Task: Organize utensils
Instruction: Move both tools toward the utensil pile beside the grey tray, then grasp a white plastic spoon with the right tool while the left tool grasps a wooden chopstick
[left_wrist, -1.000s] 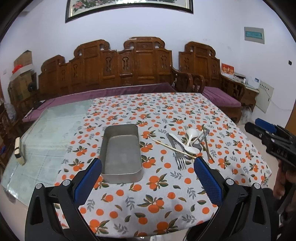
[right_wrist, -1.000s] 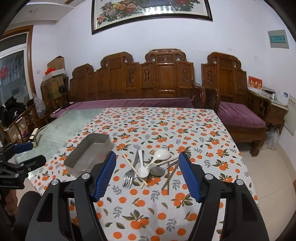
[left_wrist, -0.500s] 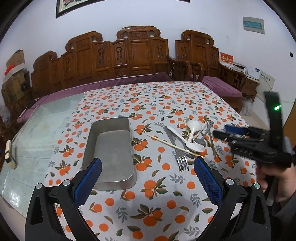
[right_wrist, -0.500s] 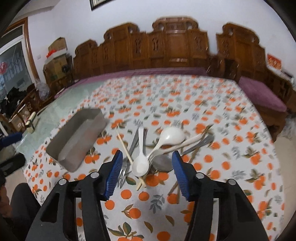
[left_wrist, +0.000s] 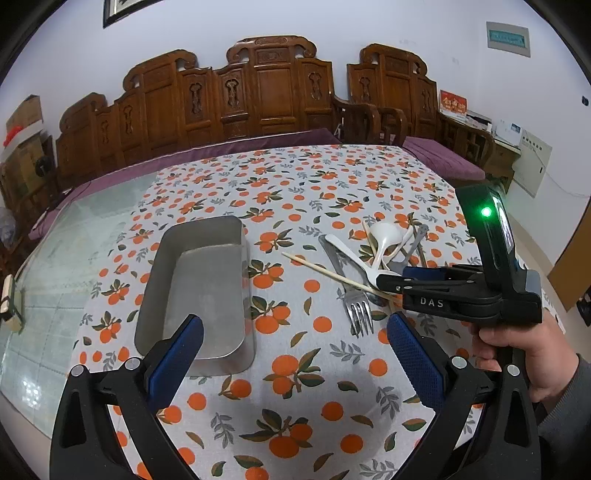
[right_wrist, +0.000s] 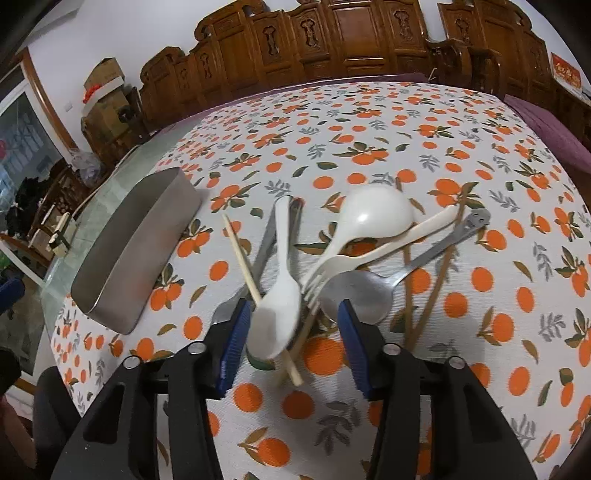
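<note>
A dull, brushed grey metal rectangular tray (left_wrist: 207, 291) sits on a matt woven cloth printed with oranges (left_wrist: 295, 391). The white plastic spoon (right_wrist: 277, 314) looks smooth and slightly glossy; the steel spoon (right_wrist: 358, 291) is satin; the pale wooden chopstick (right_wrist: 242, 258) is bare. Ribbed blue rubbery pads (right_wrist: 232, 343) line matt black plastic fingers.

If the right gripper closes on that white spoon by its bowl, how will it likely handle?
The white spoon looks like thin plastic, so probably light and stiff. Its rounded, glossy bowl may slip between the right gripper pads. It lies across a chopstick and a metal fork, so lifting it could drag those along.
</note>
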